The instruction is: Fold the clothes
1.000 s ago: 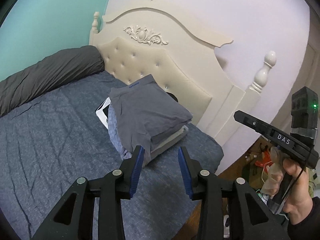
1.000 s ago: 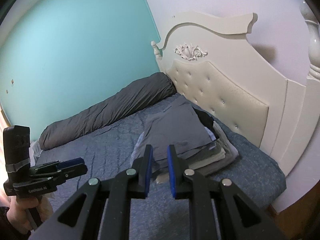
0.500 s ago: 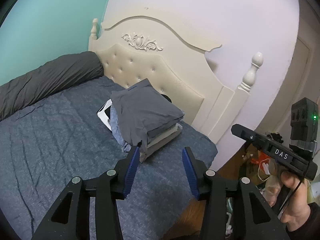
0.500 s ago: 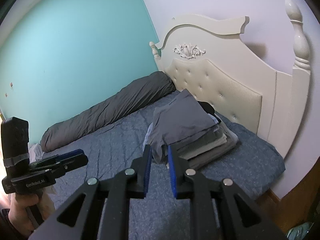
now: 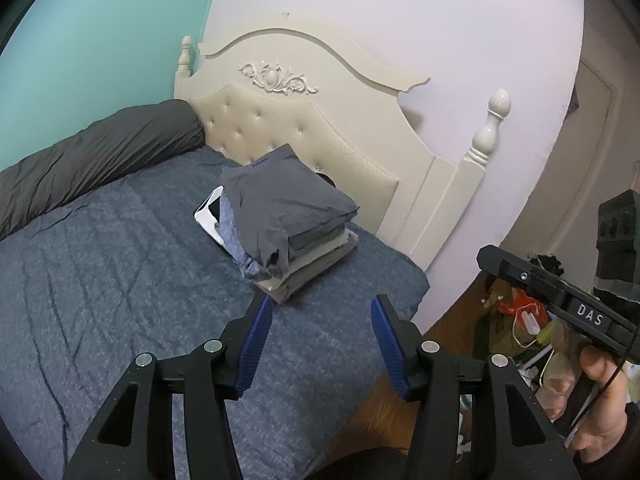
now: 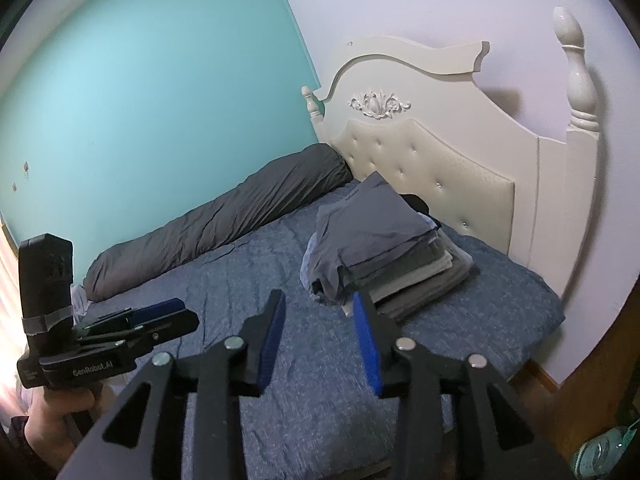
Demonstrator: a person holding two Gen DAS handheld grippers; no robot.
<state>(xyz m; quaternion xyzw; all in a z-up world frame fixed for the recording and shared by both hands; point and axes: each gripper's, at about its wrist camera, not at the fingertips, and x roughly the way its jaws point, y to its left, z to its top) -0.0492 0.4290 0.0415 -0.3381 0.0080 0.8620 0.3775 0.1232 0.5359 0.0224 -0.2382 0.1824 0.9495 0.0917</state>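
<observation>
Blue bedding (image 5: 120,280) covers the bed, and a stack of folded clothes (image 5: 288,216) sits near its headboard (image 5: 320,128) corner. Both the left gripper (image 5: 322,308) and right gripper (image 6: 318,300) have just been opening, fingers spread, nothing between them.

White letters "DAS" show on the side of the right gripper (image 5: 560,300) in the left wrist view, while "GenRobot.AI" runs along the left gripper (image 6: 132,328) body opposite.
</observation>
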